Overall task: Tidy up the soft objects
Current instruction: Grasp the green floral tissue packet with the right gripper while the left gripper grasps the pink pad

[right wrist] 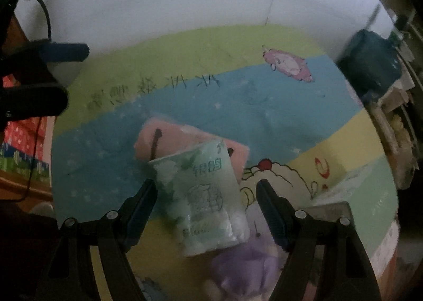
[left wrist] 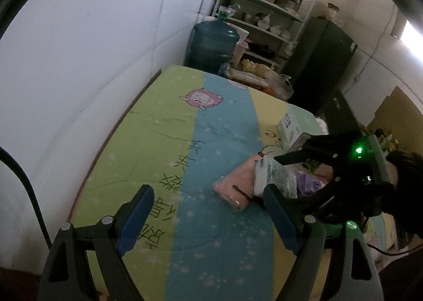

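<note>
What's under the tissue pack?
The tissue pack lies partly on a folded pink cloth, its near end over something purple. What lies directly beneath its middle is covered.

The left wrist camera looks from the near end along the striped bedsheet (left wrist: 185,142) toward far shelves (left wrist: 264,10). The right wrist camera hangs close above, facing the wall. Both share the pink folded cloth (left wrist: 235,187) (right wrist: 169,139) and tissue pack (left wrist: 275,176) (right wrist: 203,195).

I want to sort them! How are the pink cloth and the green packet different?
The pink cloth is plain pink and lies flat on the bedsheet; the green packet is shiny printed plastic, lying tilted across the cloth's edge. The packet sits between the right gripper's open fingers; the cloth lies beyond them. Both look soft.
</note>
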A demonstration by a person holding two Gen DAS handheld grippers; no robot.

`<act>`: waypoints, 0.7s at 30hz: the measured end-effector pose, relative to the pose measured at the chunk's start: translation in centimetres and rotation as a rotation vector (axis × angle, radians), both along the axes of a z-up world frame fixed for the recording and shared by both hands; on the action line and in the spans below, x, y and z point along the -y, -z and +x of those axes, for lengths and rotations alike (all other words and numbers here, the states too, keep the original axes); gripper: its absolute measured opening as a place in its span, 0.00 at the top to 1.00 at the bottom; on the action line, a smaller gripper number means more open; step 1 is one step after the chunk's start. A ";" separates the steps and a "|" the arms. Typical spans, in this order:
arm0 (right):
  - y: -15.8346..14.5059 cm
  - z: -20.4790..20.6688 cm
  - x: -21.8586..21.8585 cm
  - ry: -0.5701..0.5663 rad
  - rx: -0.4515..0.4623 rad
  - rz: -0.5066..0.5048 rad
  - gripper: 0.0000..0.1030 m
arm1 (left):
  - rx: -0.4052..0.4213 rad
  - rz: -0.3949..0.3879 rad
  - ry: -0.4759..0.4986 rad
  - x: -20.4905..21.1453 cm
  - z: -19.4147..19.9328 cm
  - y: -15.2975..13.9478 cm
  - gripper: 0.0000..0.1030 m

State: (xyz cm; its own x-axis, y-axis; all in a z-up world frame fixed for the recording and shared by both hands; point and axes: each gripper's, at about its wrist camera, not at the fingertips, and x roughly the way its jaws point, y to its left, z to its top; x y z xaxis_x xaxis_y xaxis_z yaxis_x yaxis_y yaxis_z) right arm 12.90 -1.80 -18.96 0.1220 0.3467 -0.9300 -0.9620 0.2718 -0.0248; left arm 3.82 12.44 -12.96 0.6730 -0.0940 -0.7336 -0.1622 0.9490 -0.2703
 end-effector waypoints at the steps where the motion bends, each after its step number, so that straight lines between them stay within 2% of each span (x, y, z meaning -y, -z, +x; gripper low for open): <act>1: 0.3 0.1 -0.1 0.005 -0.012 -0.010 0.27 | 0.000 0.002 0.006 0.0 0.1 0.0 0.18; 2: 0.5 0.3 -0.1 0.017 -0.030 -0.012 0.34 | 0.001 0.007 0.013 -0.1 0.3 0.1 0.18; 3: 0.5 0.5 0.0 0.026 -0.046 -0.008 0.48 | 0.002 0.010 0.021 -0.1 0.4 0.1 0.18; 7: -0.4 1.1 1.3 0.111 -0.077 0.065 0.50 | 0.014 0.022 0.076 0.0 1.2 0.4 0.18; 12: -4.0 2.0 4.0 0.275 -0.117 0.236 0.50 | 0.036 0.057 0.189 0.7 2.9 0.7 0.18; 17: -8.6 -0.1 7.1 0.424 -0.049 0.375 0.50 | 0.062 0.082 0.355 2.3 4.8 1.4 0.18; 21: -10.1 -1.5 9.4 0.545 -0.046 0.429 0.50 | 0.057 0.117 0.471 3.5 6.2 2.6 0.18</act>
State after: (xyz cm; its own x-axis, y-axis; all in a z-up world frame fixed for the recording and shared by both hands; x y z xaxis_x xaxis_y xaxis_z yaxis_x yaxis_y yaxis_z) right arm 11.43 -11.17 -8.88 0.3466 0.5852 -0.7331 -0.6833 0.6930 0.2301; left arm 10.05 8.92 -15.54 0.6168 -0.3172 -0.7204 0.3039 0.9402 -0.1538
